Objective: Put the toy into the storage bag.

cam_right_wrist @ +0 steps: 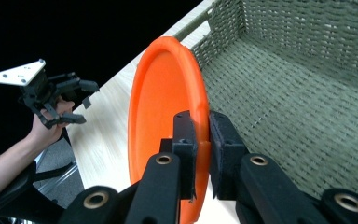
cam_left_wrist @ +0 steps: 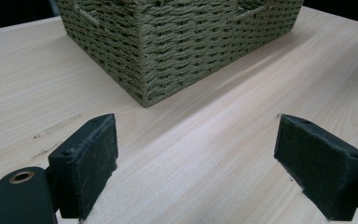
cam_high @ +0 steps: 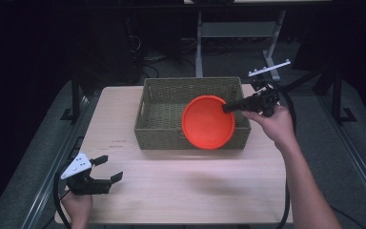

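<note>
Pinched by its right rim between the closed fingers (cam_right_wrist: 200, 140) of the right gripper (cam_high: 229, 108), orange plate (cam_high: 208, 122) held tilted on edge above the basket (cam_high: 158, 129)'s near right wall, left gripper (cam_high: 107, 169) open-fingered well apart over the near-left tabletop (cam_high: 190, 186).

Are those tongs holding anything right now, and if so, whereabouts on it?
The right tongs pinch the orange plate by its rim, holding it tilted over the woven basket. The left tongs are open and hold nothing.
</note>
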Demonstrator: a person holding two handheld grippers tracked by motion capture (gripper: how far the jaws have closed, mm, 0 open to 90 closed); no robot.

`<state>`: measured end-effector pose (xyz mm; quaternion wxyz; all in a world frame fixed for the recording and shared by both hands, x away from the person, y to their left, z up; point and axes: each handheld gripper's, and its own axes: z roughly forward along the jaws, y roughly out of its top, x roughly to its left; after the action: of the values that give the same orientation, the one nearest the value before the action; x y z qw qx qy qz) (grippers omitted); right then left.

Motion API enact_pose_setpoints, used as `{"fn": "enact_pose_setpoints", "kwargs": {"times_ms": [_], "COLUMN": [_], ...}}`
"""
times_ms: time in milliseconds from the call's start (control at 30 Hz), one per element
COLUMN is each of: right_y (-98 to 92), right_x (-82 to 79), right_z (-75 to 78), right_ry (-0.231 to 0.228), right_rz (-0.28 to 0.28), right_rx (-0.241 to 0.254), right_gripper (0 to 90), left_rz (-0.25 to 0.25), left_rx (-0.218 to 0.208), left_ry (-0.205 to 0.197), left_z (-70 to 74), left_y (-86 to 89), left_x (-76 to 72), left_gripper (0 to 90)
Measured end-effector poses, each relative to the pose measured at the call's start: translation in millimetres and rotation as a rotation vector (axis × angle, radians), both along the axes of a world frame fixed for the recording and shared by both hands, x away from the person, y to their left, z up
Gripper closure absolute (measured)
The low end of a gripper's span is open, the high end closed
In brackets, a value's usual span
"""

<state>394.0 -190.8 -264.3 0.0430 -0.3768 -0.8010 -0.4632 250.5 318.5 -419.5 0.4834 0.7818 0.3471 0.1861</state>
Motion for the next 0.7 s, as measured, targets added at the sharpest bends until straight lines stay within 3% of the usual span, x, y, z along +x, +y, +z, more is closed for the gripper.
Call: {"fn": "enact_pose_setpoints", "kwargs": {"times_ms": [567,700], "right_y": [20.8,22.1], "right_x": [31.4,37.1], "right_z": [16.8,16.9], "right_ry": [0.004,0.011], "right_rz": [-0.02,-0.044], "right_rx": [-0.032,-0.011], "right_gripper": [81.9,81.9], "left_rz": [-0.01,-0.003], "left_rx": [0.009,0.01], "left_ry": [-0.002,-0.005], "left_z": [0.6,0.9], "left_y": [-2.9,-2.5], "left_x": [0.2,-0.3], "left_gripper": [12.6,12.6]}}
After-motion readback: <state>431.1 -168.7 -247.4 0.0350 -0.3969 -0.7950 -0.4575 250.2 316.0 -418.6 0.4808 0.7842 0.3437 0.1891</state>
